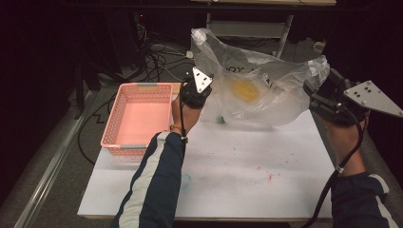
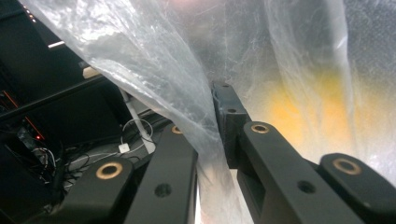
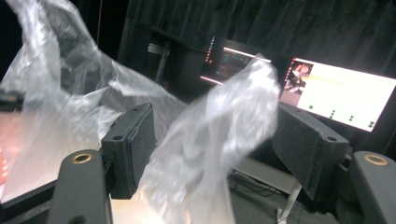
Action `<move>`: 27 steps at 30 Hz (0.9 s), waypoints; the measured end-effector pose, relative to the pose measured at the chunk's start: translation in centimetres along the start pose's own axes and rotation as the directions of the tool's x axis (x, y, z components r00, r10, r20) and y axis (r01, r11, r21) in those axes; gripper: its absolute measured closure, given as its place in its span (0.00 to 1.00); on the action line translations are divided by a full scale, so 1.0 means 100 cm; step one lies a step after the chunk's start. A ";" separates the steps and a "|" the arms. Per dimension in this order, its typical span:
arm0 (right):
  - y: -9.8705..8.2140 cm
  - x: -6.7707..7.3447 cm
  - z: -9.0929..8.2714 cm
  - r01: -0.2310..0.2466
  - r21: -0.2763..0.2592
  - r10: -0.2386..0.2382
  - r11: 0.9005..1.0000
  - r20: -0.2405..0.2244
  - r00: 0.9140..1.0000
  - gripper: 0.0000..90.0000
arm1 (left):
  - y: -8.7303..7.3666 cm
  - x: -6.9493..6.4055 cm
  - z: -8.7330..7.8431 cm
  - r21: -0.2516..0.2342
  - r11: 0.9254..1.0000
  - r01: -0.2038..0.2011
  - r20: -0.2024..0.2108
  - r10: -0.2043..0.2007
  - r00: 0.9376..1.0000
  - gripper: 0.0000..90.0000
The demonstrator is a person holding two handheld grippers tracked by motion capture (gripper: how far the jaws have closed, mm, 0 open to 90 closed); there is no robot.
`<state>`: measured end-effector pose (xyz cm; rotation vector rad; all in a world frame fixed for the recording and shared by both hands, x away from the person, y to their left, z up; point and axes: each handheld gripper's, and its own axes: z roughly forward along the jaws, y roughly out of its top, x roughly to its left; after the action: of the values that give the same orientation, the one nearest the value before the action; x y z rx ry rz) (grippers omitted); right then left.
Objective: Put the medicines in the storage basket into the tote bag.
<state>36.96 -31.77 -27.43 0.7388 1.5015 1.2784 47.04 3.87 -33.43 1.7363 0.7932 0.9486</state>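
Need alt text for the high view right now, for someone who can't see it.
A clear plastic bag with something yellow inside hangs above a white table, stretched between two hand-held grippers: the left gripper pinches its left edge, while the right gripper has open jaws around its right edge. A pink basket sits at the table's left end.

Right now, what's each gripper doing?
Left gripper: closed on the bag.
Right gripper: open, bag plastic between the jaws, not pinched.

Dark room; cables (image 1: 157, 61) on grey floor (image 1: 47, 156); lit monitors (image 3: 341, 95) behind.
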 end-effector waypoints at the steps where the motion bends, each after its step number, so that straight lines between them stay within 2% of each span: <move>1: -0.004 0.000 0.000 0.011 0.010 -0.011 1.000 -0.002 1.000 0.34 | 0.000 0.000 0.000 0.005 1.000 0.002 0.000 -0.002 1.000 0.94; 3: -0.009 -0.001 -0.002 0.013 0.032 -0.013 0.999 0.018 1.000 0.33 | -0.001 0.002 0.000 0.005 1.000 0.002 -0.013 -0.002 1.000 0.97; 5: -0.011 -0.007 -0.006 -0.005 0.011 0.005 1.000 0.025 1.000 0.33 | 0.000 0.003 0.001 0.015 1.000 -0.015 -0.023 0.015 1.000 0.97; 7: -0.009 -0.015 -0.009 -0.003 0.012 0.003 1.000 0.044 0.999 0.32 | 0.000 0.004 0.003 0.025 0.999 -0.029 -0.023 0.030 0.999 0.97; 9: -0.004 -0.023 -0.013 -0.008 0.006 0.008 1.000 0.054 0.999 0.31 | 0.001 0.005 0.004 0.030 0.999 -0.037 -0.041 0.038 0.998 0.97; 11: 0.002 -0.029 -0.015 0.002 0.013 -0.003 1.000 0.071 0.997 0.31 | 0.001 0.009 0.006 0.040 0.999 -0.032 -0.049 0.034 0.998 0.97; 12: 0.003 -0.031 -0.017 -0.002 0.017 0.001 1.000 0.065 0.998 0.31 | 0.002 0.011 0.007 0.041 0.998 -0.037 -0.061 0.039 0.997 0.97; 14: 0.002 -0.029 -0.017 -0.016 0.025 0.015 1.000 0.038 0.999 0.30 | 0.001 0.015 0.009 0.050 0.998 -0.029 -0.075 0.032 0.997 0.97; 16: -0.006 -0.020 -0.012 0.021 0.068 -0.024 0.997 0.041 0.999 0.29 | 0.000 0.017 0.011 0.066 0.998 -0.017 -0.086 0.023 0.996 0.97; 21: -0.030 -0.004 0.000 -0.020 0.111 0.021 0.994 -0.001 1.000 0.30 | -0.001 0.019 0.013 0.081 0.997 0.008 -0.111 0.001 0.994 0.96; 22: -0.034 0.000 0.004 -0.015 0.123 0.016 0.992 -0.007 1.000 0.30 | 0.000 0.021 0.012 0.076 0.997 -0.004 -0.112 0.012 0.994 0.95; 24: -0.039 0.005 0.008 -0.027 0.130 0.028 0.991 -0.006 1.000 0.33 | 0.000 0.022 0.009 0.067 0.997 0.032 -0.075 -0.027 0.997 0.83; 25: -0.042 0.006 0.010 -0.040 0.130 0.042 0.991 -0.010 0.999 0.34 | 0.000 0.022 0.007 0.055 0.998 0.032 -0.053 -0.029 0.998 0.73; 27: -0.045 0.009 0.014 -0.037 0.148 0.038 0.988 -0.005 0.999 0.35 | -0.002 0.018 0.000 0.040 0.999 0.036 -0.049 -0.034 0.998 0.62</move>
<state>38.63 -31.60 -31.98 0.8631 1.6085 1.2077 47.88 5.49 -33.14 1.7344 0.8767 0.9595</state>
